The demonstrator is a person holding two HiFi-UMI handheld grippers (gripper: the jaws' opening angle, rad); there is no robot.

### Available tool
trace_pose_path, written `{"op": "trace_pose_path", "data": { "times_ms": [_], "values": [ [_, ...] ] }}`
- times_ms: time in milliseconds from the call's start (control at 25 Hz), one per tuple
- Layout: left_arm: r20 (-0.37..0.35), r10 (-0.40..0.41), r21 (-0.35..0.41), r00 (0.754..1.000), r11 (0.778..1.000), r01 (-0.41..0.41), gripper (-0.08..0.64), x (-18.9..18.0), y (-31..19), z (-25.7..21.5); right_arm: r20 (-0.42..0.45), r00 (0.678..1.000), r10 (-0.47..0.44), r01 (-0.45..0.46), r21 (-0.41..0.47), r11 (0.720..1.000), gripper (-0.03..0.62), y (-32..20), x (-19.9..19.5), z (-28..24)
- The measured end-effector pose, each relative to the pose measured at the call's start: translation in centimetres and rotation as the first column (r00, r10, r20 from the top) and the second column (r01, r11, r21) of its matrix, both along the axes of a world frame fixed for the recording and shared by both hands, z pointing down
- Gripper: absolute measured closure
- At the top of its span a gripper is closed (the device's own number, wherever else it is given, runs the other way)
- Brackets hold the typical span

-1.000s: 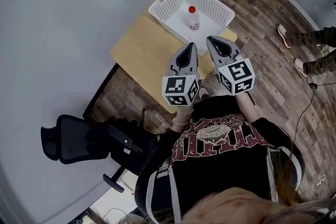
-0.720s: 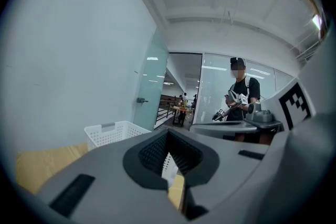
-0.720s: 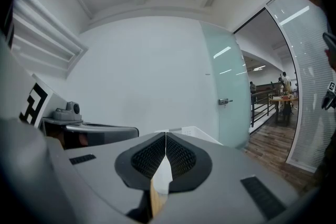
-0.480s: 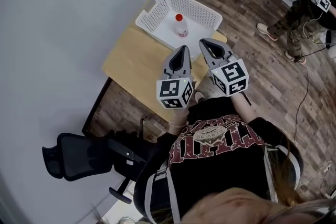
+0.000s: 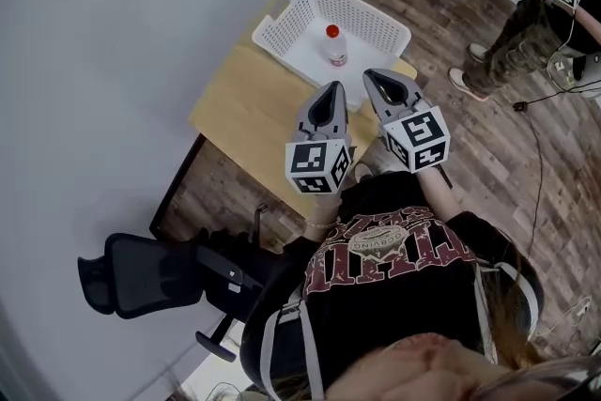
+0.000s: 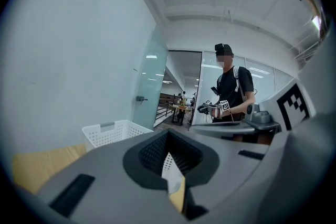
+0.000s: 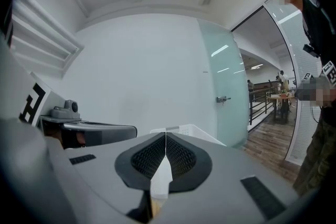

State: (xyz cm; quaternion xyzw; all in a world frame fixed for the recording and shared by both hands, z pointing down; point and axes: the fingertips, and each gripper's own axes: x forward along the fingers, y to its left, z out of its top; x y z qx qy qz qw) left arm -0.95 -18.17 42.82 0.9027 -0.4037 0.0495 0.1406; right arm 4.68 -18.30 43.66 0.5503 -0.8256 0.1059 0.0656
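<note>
I hold both grippers side by side in the air above a small wooden table (image 5: 246,108). The left gripper (image 5: 335,87) is shut with nothing between its jaws. Close on its right, the right gripper (image 5: 370,74) is also shut and empty. Just beyond their tips a white perforated basket (image 5: 371,14) stands on the table's far end. Inside it a small clear bottle with a red cap (image 5: 335,46) stands upright. In the left gripper view the closed left gripper (image 6: 167,139) points level past the basket (image 6: 107,132). In the right gripper view the right gripper (image 7: 166,136) shows only the basket's rim (image 7: 185,129) behind it.
A plain wall runs along the table's left side. A black office chair (image 5: 150,272) stands on the wood floor near me on the left. Another person (image 5: 531,19) holding marker-cube grippers stands at the far right, with cables on the floor by them.
The other person has walked nearer and now fills the right edge of the right gripper view. My two grippers stay shut and keep about the same place over the table.
</note>
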Motion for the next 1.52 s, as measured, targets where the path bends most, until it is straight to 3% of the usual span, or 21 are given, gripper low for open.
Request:
{"op": "trace_pose_path", "data": {
  "times_ms": [600,1160,1520],
  "values": [
    [-0.001,-0.040,-0.011,0.999,0.999,0.040,0.512,0.2,-2.5,0.1,0.010,1.000,-0.013,0.013,-0.015,1.000,0.574,-2.7,0.7,0.3],
    [0.012,-0.201,-0.057,0.980,0.978,0.201,0.512,0.0,-8.1,1.0,-0.008,0.990,-0.138,0.136,-0.080,0.987,0.574,-10.0,1.9,1.6],
    [0.019,-0.241,-0.102,0.970,0.965,0.242,0.512,-0.5,-10.5,2.4,-0.050,0.980,-0.190,0.180,-0.161,0.970,0.572,-12.8,1.4,4.1]
  ]
}}
